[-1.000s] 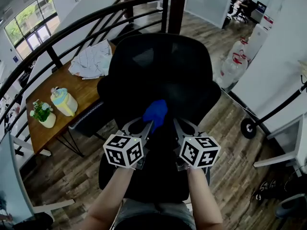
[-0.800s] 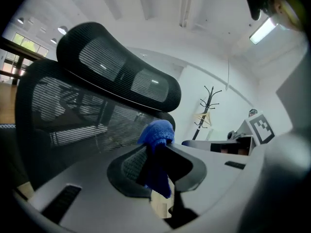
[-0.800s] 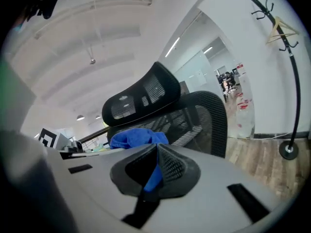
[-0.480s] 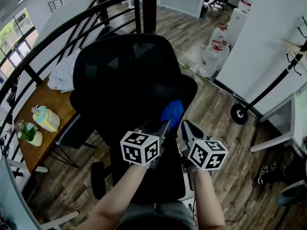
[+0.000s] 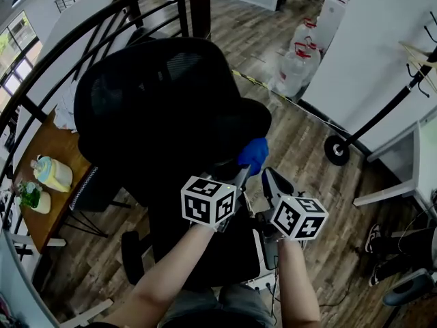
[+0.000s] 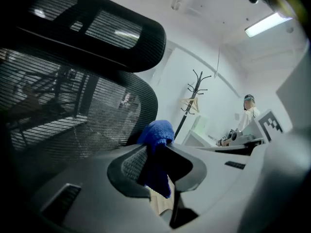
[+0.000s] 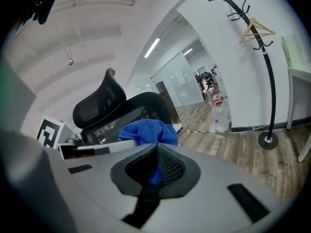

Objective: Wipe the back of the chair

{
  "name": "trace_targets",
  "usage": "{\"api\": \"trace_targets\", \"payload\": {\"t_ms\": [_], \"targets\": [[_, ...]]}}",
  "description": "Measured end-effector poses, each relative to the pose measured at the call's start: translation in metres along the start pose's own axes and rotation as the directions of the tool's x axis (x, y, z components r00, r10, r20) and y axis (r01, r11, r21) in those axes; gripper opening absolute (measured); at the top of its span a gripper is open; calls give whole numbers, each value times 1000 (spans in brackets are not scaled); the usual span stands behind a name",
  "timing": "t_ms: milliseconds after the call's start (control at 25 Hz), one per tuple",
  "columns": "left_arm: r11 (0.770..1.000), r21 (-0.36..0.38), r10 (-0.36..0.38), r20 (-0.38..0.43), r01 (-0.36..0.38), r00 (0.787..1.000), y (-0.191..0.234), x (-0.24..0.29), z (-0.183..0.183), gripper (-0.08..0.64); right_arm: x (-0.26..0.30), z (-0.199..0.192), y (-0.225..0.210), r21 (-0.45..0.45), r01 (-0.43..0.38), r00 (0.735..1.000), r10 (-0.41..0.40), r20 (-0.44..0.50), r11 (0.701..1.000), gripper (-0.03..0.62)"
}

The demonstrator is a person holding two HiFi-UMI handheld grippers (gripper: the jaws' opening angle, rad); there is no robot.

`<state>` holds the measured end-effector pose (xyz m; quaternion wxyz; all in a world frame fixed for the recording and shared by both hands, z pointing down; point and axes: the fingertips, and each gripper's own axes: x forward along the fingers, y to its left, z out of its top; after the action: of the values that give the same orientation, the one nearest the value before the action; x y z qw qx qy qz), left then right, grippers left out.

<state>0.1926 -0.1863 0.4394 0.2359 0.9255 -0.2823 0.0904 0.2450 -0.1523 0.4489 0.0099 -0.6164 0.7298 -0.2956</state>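
at the right edge of the chair (image 5: 157, 108) back, low down, my left gripper (image 5: 240, 178) is clamped on the blue cloth (image 5: 254, 154). the left gripper view shows its jaws narrow, with the cloth pinched between them. a rounded bunch stands up past the tips and a darker tail hangs down through the slot. so the cloth's long axis runs along the jaws, bunch end pointing away from me towards the mesh. the bunch sits against or just beside the backrest's right rim; i cannot tell whether it actually touches.

my right gripper (image 5: 268, 178) rides just beside the left one, on its right. its own view shows the jaws together at the tips with nothing held. the blue seen there is the cloth lying beyond them, above the left gripper's grey body.

the chair is black mesh and i see it from behind and above. its backrest stands upright, and the headrest (image 6: 97, 23) is a separate curved pad above it.

the floor (image 5: 307, 142) is wood plank. a dark curved railing (image 5: 82, 33) sweeps round the far left, and a wooden table (image 5: 41, 149) lies left of the chair. the table carries a pale bottle (image 5: 51, 173) and a small plant (image 5: 31, 197). clear water jugs (image 5: 300, 67) stand by a white wall (image 5: 369, 46) to the right. a black coat stand (image 5: 382, 115) leans across that side. in the left gripper view a person (image 6: 249, 115) shows far off.
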Motion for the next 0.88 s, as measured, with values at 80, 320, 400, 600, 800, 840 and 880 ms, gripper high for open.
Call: {"api": "trace_targets", "payload": {"t_ms": [80, 320, 400, 600, 800, 840, 880], "targets": [[1000, -5, 1, -7, -1, 1000, 3, 4, -3, 78, 4, -2, -1, -4, -2, 1000, 2, -7, 1000, 29], [999, -17, 29, -13, -29, 999, 15, 8, -8, 78, 14, -10, -2, -4, -13, 999, 13, -32, 1000, 29], [999, -27, 41, -10, -41, 999, 20, 5, -9, 78, 18, -13, 2, -3, -21, 999, 21, -41, 1000, 29], [997, -47, 65, -1, -65, 998, 32, -4, -7, 78, 29, -15, 16, -11, -47, 997, 46, -55, 999, 29], [994, -56, 97, 9, -97, 995, 44, -17, -5, 78, 38, -21, 33, -17, -84, 994, 82, -77, 996, 29], [993, -58, 104, 12, -103, 995, 46, -20, -5, 78, 40, -22, 36, -19, -91, 993, 89, -81, 996, 29], [992, -59, 110, 14, -109, 994, 49, -24, -5, 78, 42, -24, 41, -22, -98, 992, 95, -85, 995, 29]]}}
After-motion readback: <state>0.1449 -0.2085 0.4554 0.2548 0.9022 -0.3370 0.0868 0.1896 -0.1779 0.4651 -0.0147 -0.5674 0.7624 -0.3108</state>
